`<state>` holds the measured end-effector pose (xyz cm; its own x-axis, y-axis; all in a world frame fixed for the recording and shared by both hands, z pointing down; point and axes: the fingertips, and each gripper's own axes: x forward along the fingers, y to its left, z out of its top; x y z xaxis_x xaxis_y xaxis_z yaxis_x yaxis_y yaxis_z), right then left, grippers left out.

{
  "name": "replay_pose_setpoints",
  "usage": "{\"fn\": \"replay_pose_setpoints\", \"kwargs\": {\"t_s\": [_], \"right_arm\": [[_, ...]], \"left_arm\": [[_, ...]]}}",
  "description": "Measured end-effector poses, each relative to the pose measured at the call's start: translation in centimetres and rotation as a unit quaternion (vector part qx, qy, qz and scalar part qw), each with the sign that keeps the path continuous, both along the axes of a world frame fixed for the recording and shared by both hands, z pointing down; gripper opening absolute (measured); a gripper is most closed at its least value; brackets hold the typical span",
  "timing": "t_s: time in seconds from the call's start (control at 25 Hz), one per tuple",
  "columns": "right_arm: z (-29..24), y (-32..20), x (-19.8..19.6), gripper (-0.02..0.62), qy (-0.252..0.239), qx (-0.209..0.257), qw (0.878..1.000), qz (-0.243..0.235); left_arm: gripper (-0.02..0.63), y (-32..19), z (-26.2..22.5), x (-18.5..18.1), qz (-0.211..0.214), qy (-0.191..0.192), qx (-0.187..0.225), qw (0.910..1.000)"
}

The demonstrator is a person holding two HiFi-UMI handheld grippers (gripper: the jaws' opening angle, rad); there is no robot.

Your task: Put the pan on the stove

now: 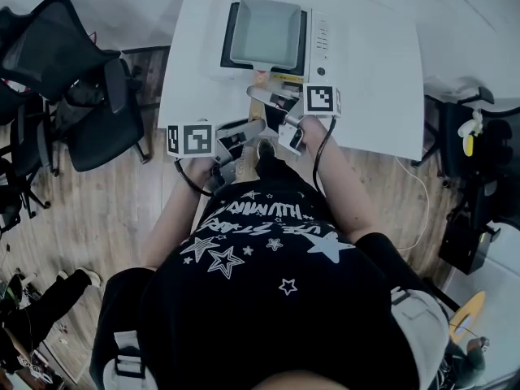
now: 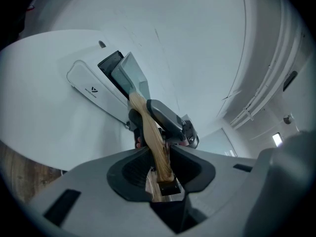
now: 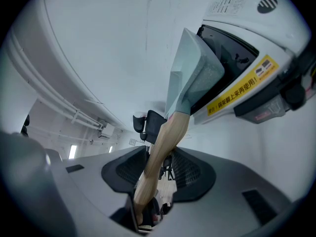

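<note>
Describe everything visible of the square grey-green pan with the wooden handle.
The square, pale grey-green pan, apparently metal, is shallow with raised walls and looks empty. It sits over the black top of the white stove; whether it rests flat is unclear. Its light wooden handle points toward the person, clamped by both the left gripper and the right gripper.

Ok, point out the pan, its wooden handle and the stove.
pan [image 1: 266, 31], head view, flat inner base.
wooden handle [image 2: 149, 130], left gripper view, middle of the shaft.
stove [image 1: 322, 35], head view, control panel.
</note>
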<state>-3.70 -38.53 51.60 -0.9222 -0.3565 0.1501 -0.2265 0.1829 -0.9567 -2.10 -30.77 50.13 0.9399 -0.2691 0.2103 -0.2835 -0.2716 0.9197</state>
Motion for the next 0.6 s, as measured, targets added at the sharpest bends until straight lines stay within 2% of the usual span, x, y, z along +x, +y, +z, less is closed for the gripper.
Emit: {"fn": "replay_pose_setpoints", "kwargs": {"t_s": [0.08, 0.4, 0.6], "right_arm": [[-0.1, 0.11, -0.05, 0.162, -0.006, -0.009, 1.0, 0.005], [0.19, -0.01, 0.25, 0.167, 0.001, 0.006, 1.0, 0.002], [0.13, 0.25, 0.45, 0.206, -0.003, -0.01, 1.0, 0.011]], "left_arm": [[0.129, 0.0, -0.01, 0.01, -0.004, 0.0, 0.0, 1.0], [0.129, 0.28, 0.02, -0.08, -0.006, 0.003, -0.001, 1.0], [0.154, -0.08, -0.21, -0.37, -0.011, 0.005, -0.001, 0.9999]]}}
